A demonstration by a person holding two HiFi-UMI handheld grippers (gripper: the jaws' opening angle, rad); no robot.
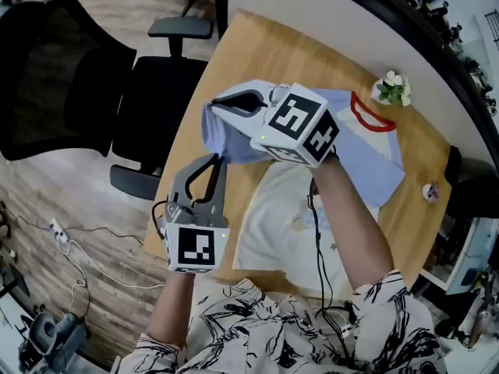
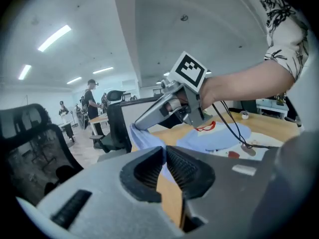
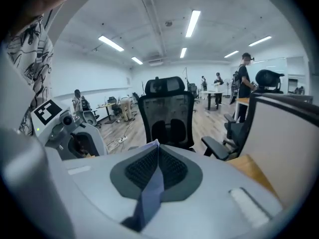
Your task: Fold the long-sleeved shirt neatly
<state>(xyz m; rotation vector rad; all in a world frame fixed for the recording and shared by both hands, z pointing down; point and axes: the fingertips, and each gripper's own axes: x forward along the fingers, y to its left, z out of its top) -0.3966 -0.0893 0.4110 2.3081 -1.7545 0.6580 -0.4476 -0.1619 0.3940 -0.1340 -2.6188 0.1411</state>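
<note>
Smooth wooden table [image 1: 273,49], limp pale-blue shirt [image 1: 368,153]

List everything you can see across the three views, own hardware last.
long-sleeved shirt: one, cream body, light blue sleeves, red collar; spread on the table, one blue edge held up
table: one, light wood, under the shirt
flowers: one small bunch, white and green, table's far right corner
small round object: one, whitish, table's right edge; too small to identify
office chair: one, black, left of the table
power strip: one, white, on the floor
people: several, far back in the room
left gripper: grey, fingers shut on blue shirt fabric
right gripper: grey, fingers shut on blue shirt fabric
</note>
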